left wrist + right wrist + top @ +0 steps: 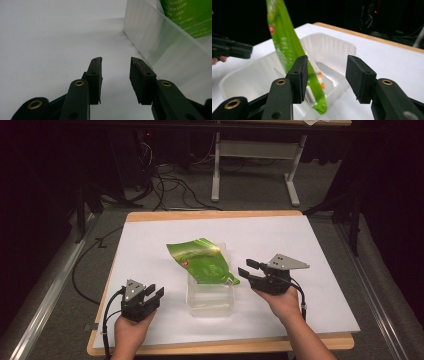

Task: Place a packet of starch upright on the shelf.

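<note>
In the lower left of the high view, the left gripper (156, 291) rests low over the white table (310, 270). Its jaws stand apart with nothing between them. In its own view, bare table shows between the pads, and the clear container wall rises at the upper right.

At the lower centre sits the clear plastic container (210, 296), shallow and thin-walled. It is probably light and flexible, and could slide on the smooth surface if pushed.

At the centre right, the right gripper (250, 268) is released, jaws parted just beside the green pouch (202, 260). The pouch leans out of the container toward the upper left. Judged from its gloss, the film is soft, slippery and light.

Recommended hold: pinch the flat sealed edge of the pouch, not its body, while steadying the container rim.
</note>
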`<act>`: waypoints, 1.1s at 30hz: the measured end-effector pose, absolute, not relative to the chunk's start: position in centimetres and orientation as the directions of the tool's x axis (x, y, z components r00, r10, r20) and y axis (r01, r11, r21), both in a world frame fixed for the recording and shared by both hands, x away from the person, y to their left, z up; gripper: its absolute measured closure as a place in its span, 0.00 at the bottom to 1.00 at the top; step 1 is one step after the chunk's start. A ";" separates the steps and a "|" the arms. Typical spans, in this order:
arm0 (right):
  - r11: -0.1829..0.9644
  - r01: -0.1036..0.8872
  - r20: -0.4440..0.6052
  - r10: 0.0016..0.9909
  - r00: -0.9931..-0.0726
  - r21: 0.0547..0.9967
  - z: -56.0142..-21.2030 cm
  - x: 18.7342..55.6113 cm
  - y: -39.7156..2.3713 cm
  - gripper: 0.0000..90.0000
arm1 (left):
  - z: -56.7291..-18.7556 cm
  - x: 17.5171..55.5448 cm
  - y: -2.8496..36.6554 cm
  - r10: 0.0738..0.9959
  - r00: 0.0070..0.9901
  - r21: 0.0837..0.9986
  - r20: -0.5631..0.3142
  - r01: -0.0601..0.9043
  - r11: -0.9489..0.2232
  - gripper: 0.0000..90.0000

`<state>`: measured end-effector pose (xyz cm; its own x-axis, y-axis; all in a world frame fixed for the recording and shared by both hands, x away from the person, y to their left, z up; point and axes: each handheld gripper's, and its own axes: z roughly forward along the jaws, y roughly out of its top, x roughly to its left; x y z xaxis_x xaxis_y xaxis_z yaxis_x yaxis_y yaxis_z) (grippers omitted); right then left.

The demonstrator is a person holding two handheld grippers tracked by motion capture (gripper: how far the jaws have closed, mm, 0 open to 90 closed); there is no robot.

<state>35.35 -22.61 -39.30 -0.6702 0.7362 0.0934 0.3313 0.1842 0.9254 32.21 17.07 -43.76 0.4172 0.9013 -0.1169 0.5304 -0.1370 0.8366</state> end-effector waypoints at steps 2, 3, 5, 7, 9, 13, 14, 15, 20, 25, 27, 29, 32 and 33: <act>0.184 0.351 0.098 0.753 -0.651 0.918 -39.5 35.6 -22.7 0.60 | -43.8 32.4 16.9 0.906 0.408 0.832 -0.109 0.537 -0.142 0.74; 0.183 0.354 0.097 0.759 -0.644 0.917 -39.6 35.7 -22.7 0.61 | -43.8 32.6 16.8 0.907 0.407 0.828 -0.111 0.542 -0.141 0.75; 0.190 0.370 0.091 0.777 -0.623 0.909 -39.9 35.9 -22.7 0.64 | -43.9 32.9 16.6 0.905 0.409 0.824 -0.122 0.550 -0.137 0.77; 0.192 0.381 0.088 0.790 -0.607 0.904 -40.1 35.9 -22.7 0.67 | -43.8 33.2 16.4 0.901 0.414 0.819 -0.126 0.557 -0.141 0.79; 0.196 0.388 0.088 0.792 -0.604 0.901 -40.2 35.9 -22.6 0.70 | -43.7 33.6 16.1 0.900 0.421 0.813 -0.117 0.560 -0.157 0.82; 0.212 0.391 0.082 0.785 -0.614 0.896 -40.5 35.9 -22.3 0.76 | -43.7 34.4 15.5 0.899 0.419 0.813 -0.125 0.563 -0.149 0.89; 0.217 0.390 0.079 0.783 -0.616 0.895 -40.6 35.9 -22.2 0.78 | -43.8 34.6 15.2 0.899 0.420 0.813 -0.122 0.562 -0.152 0.90; 0.222 0.392 0.078 0.781 -0.620 0.893 -40.6 35.9 -22.1 0.78 | -43.9 34.8 14.9 0.898 0.423 0.816 -0.117 0.556 -0.155 0.91; 0.251 0.392 0.058 0.777 -0.627 0.885 -40.9 35.9 -21.5 0.80 | -44.3 35.5 13.6 0.899 0.419 0.822 -0.127 0.552 -0.141 0.96; 0.256 0.394 0.061 0.769 -0.636 0.883 -41.0 35.8 -21.1 0.87 | -44.8 35.9 12.5 0.900 0.421 0.824 -0.111 0.545 -0.154 0.99; 0.264 0.392 0.053 0.769 -0.637 0.881 -41.0 35.7 -20.8 0.89 | -45.1 36.0 12.0 0.898 0.429 0.820 -0.102 0.547 -0.168 0.99; 0.271 0.392 0.047 0.769 -0.637 0.879 -41.2 35.7 -20.5 0.90 | -45.4 36.1 11.7 0.897 0.431 0.819 -0.100 0.547 -0.172 1.00; 0.284 0.397 0.039 0.770 -0.637 0.873 -41.5 35.7 -20.1 0.93 | -45.7 36.2 11.4 0.884 0.454 0.819 -0.115 0.547 -0.174 1.00; 0.290 0.398 0.034 0.770 -0.637 0.870 -41.6 35.8 -20.0 0.94 | -45.8 36.2 11.2 0.881 0.458 0.818 -0.118 0.548 -0.175 1.00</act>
